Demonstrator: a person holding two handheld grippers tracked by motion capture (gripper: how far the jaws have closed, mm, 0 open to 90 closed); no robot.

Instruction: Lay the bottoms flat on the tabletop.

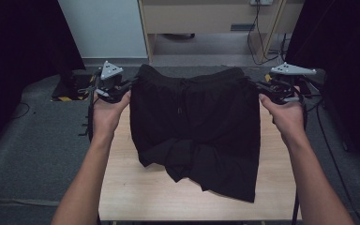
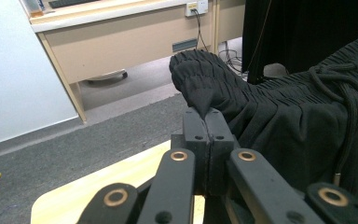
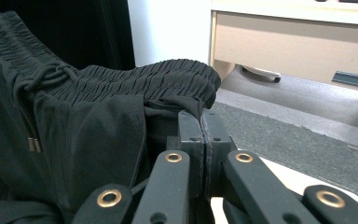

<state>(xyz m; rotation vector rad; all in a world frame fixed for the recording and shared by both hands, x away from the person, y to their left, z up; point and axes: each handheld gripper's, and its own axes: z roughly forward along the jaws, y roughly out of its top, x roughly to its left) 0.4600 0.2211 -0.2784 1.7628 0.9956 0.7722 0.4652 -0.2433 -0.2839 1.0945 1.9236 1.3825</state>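
Note:
A pair of black shorts [image 1: 197, 126] with an elastic waistband and a drawstring hangs over the wooden table [image 1: 122, 187], its waistband stretched between both hands. My left gripper [image 1: 130, 84] is shut on the left end of the waistband; in the left gripper view the jaws [image 2: 207, 122] pinch a fold of the gathered fabric [image 2: 205, 79]. My right gripper [image 1: 255, 85] is shut on the right end; in the right gripper view its jaws [image 3: 201, 122] clamp the waistband [image 3: 177, 77]. The drawstring [image 3: 32, 107] dangles down the front. The lower legs of the shorts lie crumpled on the table.
Grey carpet [image 1: 37, 140] surrounds the small table. A light wooden desk [image 1: 206, 18] with cables stands at the back, beside a white panel [image 1: 103, 28]. Black curtains hang at both sides. Yellow-black tape [image 1: 65, 98] marks the floor at the left.

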